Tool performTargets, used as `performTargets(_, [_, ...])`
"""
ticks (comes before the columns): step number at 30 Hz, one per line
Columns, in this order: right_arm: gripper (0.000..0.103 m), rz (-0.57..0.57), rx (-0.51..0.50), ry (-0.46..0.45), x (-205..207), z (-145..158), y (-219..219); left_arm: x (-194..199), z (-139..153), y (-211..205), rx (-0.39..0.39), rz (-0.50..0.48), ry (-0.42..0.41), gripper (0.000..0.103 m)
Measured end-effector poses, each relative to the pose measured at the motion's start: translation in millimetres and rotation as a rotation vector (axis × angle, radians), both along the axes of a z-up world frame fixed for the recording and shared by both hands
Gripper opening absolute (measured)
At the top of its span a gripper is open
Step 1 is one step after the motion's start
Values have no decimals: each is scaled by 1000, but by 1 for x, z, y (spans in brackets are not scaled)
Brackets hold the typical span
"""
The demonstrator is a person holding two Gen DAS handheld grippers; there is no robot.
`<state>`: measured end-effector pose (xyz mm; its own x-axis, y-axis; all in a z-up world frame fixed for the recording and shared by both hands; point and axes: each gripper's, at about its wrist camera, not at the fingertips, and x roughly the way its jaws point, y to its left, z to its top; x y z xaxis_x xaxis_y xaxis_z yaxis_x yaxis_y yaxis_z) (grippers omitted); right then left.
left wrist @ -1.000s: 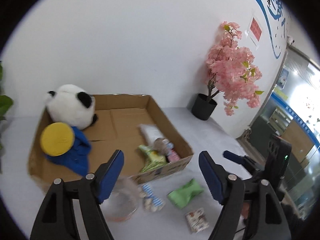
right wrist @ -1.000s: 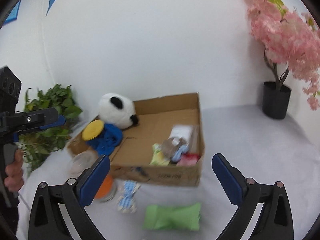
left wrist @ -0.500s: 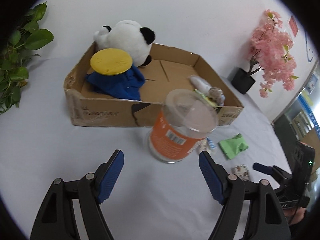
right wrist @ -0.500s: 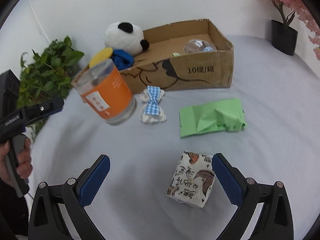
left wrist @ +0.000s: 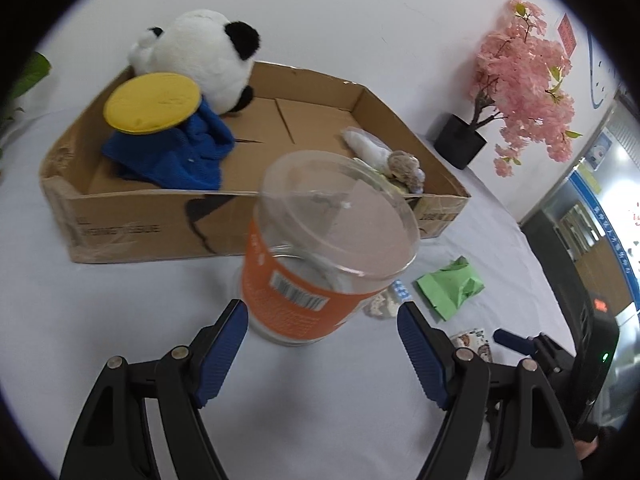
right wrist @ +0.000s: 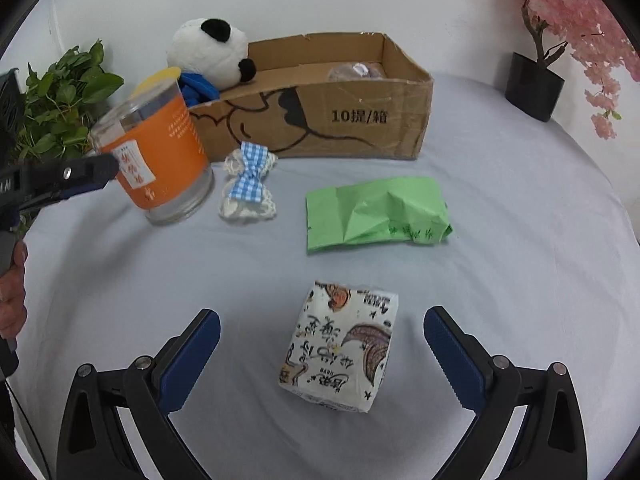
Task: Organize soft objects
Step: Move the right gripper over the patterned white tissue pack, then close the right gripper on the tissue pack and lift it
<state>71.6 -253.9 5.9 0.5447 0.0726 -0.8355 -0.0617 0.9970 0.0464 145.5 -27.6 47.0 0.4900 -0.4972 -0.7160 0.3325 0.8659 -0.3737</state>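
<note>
My left gripper (left wrist: 322, 344) is open, its blue fingers on either side of the base of a clear jar with an orange label (left wrist: 320, 248); the pads do not press on it. My right gripper (right wrist: 320, 344) is open around a patterned tissue pack (right wrist: 340, 344), with gaps on both sides. A green soft pack (right wrist: 376, 212) and a blue checked bow (right wrist: 248, 184) lie on the grey cloth before the cardboard box (right wrist: 360, 116). In the box sit a plush panda (left wrist: 200, 56), a blue cloth with a yellow disc (left wrist: 160, 136) and small wrapped items (left wrist: 384, 156).
A pink blossom tree in a black pot (left wrist: 460, 144) stands at the back right. A leafy green plant (right wrist: 60, 100) stands left of the box. A person's hand (right wrist: 12, 296) holds the left gripper's handle. The white wall runs behind the box.
Both grippers have come down toward the table. The left one has closed in on the jar, and the right one has sunk around the patterned pack. Neither jaw width has changed.
</note>
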Motion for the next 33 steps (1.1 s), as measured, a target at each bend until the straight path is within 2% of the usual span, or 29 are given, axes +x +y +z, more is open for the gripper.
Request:
performTargets(6, [103, -27, 6, 6, 0, -11, -3, 9, -8, -15, -35, -36, 21, 77])
performTargets(12, [102, -27, -1, 1, 0, -14, 0, 3, -10, -16, 34, -2, 23, 77])
performTargets(15, [99, -31, -8, -9, 1, -14, 2, -15, -9, -9, 52, 11, 20, 77])
performTargets(20, [82, -57, -52, -9, 6, -17, 7, -34, -19, -7, -35, -27, 89, 77])
performTargets(22, [67, -51, -46, -25, 5, -16, 6, -36, -25, -14, -75, -57, 127, 77])
performTargets(23, [64, -42, -44, -29, 3, -16, 7, -36, -27, -17, -95, -71, 141, 77])
performTargets(25, [54, -23, -36, -30, 0, -14, 7, -38, -31, -27, -150, -111, 180, 77])
performTargets(28, [44, 14, 1, -34, -11, -11, 8, -41, -39, -49, -221, -199, 251, 77])
performTargets(33, [39, 69, 63, -54, -32, -10, 14, -47, -48, -80, -265, -299, 336, 77])
